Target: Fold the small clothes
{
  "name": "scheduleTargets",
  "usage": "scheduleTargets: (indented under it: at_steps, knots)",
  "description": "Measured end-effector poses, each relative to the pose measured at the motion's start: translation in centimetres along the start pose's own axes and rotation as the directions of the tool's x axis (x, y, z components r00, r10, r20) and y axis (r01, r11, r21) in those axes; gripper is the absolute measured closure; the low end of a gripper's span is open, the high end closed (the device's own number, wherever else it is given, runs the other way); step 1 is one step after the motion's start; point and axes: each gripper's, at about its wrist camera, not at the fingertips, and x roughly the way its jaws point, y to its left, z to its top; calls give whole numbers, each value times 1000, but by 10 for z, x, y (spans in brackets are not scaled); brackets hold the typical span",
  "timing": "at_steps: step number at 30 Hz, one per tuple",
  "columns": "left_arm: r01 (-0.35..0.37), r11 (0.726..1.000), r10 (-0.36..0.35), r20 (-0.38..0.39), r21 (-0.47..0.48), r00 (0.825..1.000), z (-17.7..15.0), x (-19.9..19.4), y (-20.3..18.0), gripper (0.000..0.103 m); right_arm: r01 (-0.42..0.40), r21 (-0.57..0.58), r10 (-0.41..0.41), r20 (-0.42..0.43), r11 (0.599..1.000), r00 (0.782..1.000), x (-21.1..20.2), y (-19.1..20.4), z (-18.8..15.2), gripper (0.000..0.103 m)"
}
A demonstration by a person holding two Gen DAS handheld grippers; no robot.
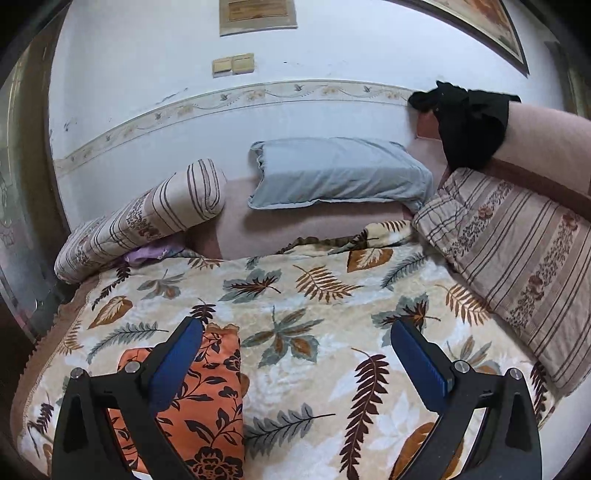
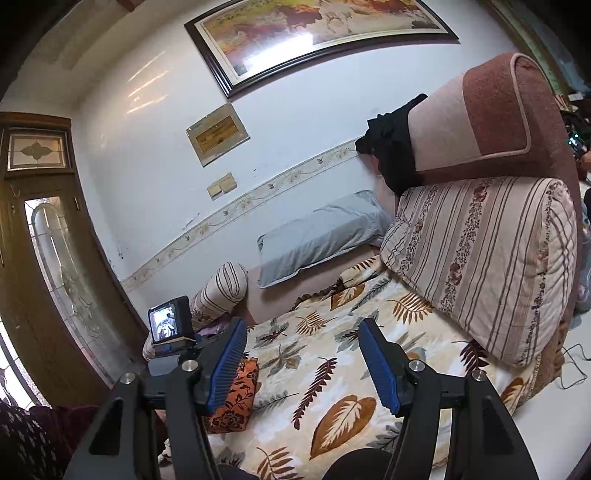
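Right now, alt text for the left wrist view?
The open left gripper hovers above a leaf-print blanket, holding nothing, with a folded orange floral cloth lying under its left finger. Behind are a grey pillow, striped cushions and a black garment.

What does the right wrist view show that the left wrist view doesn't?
Only the right wrist view shows the wooden door, the whole framed painting, and the left tool's camera screen. Only the left wrist view shows the purple cloth tucked under the striped bolster. Both show the folded orange floral garment on the leaf-print blanket, the grey pillow, the black clothing, and an open, empty tool.
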Motion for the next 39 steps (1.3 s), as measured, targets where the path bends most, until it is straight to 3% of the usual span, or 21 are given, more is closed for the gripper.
scheduleTargets:
  at_steps: [7,17,22,26,34,39]
  knots:
    - [-18,999,17,19,40,1000,-1,1,-3,1,-40,5,40,-28,999,999,13,4,-1,36]
    - [-26,1000,26,7,-2,1000,2,9,-1,1,-51,-2,51,-64,999,997,25,6,-4,36]
    - [-34,995,30,42,89,999,-7,-2,-3,1,-85,22,87,-97,996,991,43,10,-5,36]
    - [-73,988,63,74,133,995,-8,-13,11,1,-160,-12,156,-156,987,975,72,34,-10,36]
    - [-197,974,180,147,112,973,-3,-42,80,1,-324,-7,311,-253,946,916,144,83,-31,36]
    - [-250,967,244,105,56,964,-16,-38,124,1,-351,25,341,-311,936,887,187,91,-49,36]
